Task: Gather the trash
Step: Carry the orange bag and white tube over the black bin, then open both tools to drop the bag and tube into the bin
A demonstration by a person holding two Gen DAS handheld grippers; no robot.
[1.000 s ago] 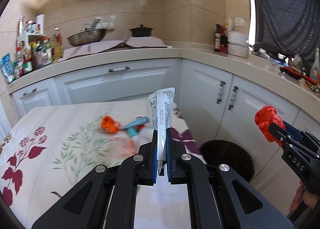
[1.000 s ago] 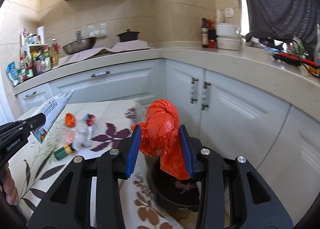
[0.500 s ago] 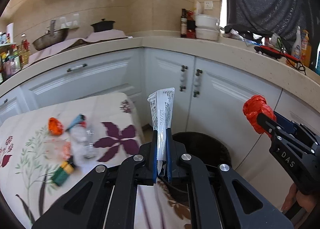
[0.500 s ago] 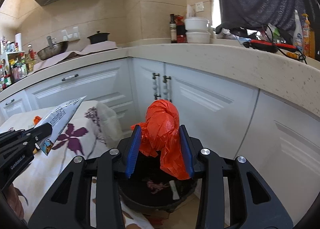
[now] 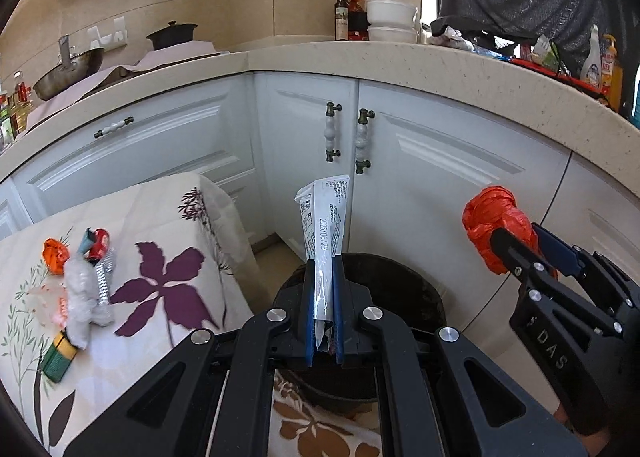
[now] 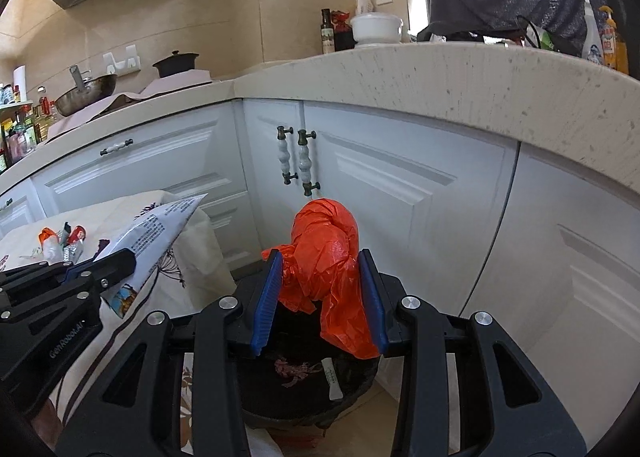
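Note:
My left gripper (image 5: 323, 273) is shut on a flat white printed wrapper (image 5: 324, 225) that stands upright between its blue pads, just above the near rim of a black trash bin (image 5: 404, 289). My right gripper (image 6: 322, 269) is shut on a crumpled orange plastic bag (image 6: 326, 249) and holds it over the same bin (image 6: 308, 389), which has a few scraps inside. In the left wrist view the orange bag (image 5: 494, 223) shows at the right. In the right wrist view the wrapper (image 6: 156, 237) shows at the left.
A table with a floral cloth (image 5: 160, 241) stands left of the bin, with several pieces of trash on it: an orange wad (image 5: 54, 255), crumpled clear plastic (image 5: 82, 297), a green pack (image 5: 59, 357). White cabinet doors (image 5: 400, 161) stand close behind the bin under a stone counter.
Both grippers have swung right, away from the table, and moved closer to the bin and cabinets. Each holds the same item as before.

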